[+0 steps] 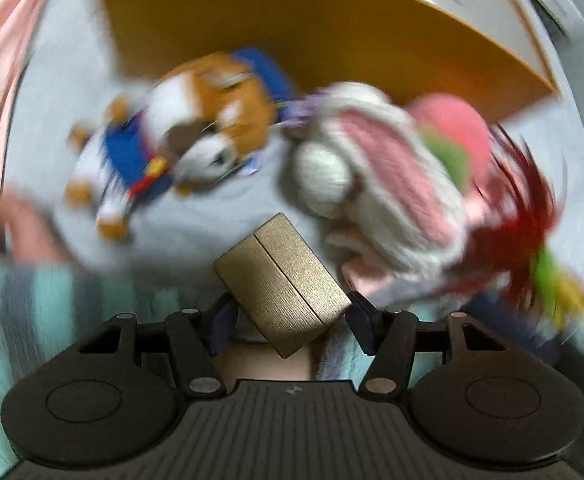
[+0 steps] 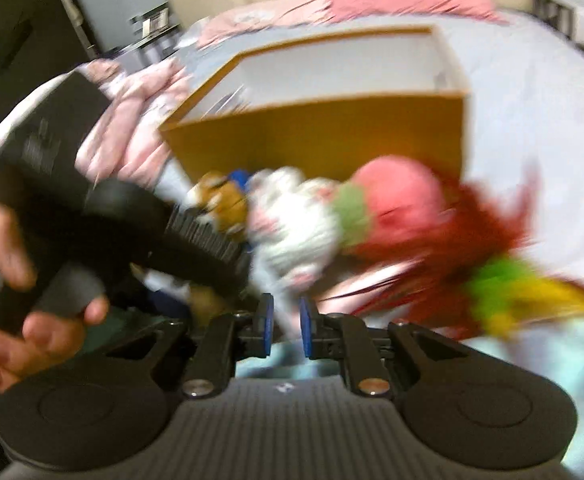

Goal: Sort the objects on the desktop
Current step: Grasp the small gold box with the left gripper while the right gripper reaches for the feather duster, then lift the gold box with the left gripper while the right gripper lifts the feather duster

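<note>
My left gripper (image 1: 292,316) is shut on a small gold box (image 1: 282,284), tilted between the pads and pointing steeply down over the grey sheet. Beyond it lie a brown-and-white dog plush in blue (image 1: 196,120) and a white bunny plush with pink ears (image 1: 380,168). The right wrist view shows my right gripper (image 2: 286,324) nearly closed on a thin pale strip hanging from the bunny plush (image 2: 296,224). Behind stands an open cardboard box (image 2: 332,132). Both views are blurred.
A pink round plush (image 2: 404,200) with red, green and yellow feathery strands (image 2: 512,292) lies right of the bunny. A hand (image 2: 32,336) holds the left gripper's black body (image 2: 72,208) at left. Pink bedding (image 2: 132,120) is bunched behind, and teal cloth (image 1: 32,300) is nearest.
</note>
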A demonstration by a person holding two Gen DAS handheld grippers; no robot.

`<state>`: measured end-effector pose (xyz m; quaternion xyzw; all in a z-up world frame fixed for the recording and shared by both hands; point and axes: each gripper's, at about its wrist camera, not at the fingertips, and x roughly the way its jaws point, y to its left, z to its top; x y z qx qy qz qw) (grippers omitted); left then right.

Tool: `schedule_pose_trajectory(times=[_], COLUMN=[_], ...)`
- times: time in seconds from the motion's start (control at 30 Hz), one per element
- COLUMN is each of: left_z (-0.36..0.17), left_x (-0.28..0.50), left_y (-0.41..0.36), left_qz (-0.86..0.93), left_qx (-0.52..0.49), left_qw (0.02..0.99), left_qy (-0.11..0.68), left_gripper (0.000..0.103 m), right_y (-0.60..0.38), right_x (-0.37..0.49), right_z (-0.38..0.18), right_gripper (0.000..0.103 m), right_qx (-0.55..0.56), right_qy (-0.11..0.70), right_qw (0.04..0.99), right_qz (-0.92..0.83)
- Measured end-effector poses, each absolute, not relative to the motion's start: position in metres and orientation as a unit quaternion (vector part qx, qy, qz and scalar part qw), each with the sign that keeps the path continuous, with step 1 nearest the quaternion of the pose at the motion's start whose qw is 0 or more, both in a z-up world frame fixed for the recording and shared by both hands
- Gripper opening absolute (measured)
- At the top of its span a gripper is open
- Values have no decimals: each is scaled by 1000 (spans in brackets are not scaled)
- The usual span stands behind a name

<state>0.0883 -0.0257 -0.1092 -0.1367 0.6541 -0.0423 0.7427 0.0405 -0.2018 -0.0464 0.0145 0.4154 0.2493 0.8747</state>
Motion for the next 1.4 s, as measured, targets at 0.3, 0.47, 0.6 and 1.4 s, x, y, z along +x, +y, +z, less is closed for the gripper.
schedule_pose_trajectory(times=[0.3,0.47,0.6,1.4], left_z=[-101,-101,-92,-82], left_x=[87,79,72,66], left_y=[-50,-34,-14,-12], left_qz=[-126,-115,-97,-26], left_qx=[61,8,-87,-145], left_qw=[776,782,787,804], left_qy=[615,613,603,576], left_gripper=[66,65,69,53], right_y=[-255,-264,-255,-282], right_x=[61,78,95,70], right_z=[-7,-27,-40,-25], right_gripper=[52,63,63,1], right_qx=[6,-6,-6,80], right_qy=[395,459,472,365], right_qw=[910,882,875,925], right_qz=[126,106,105,73])
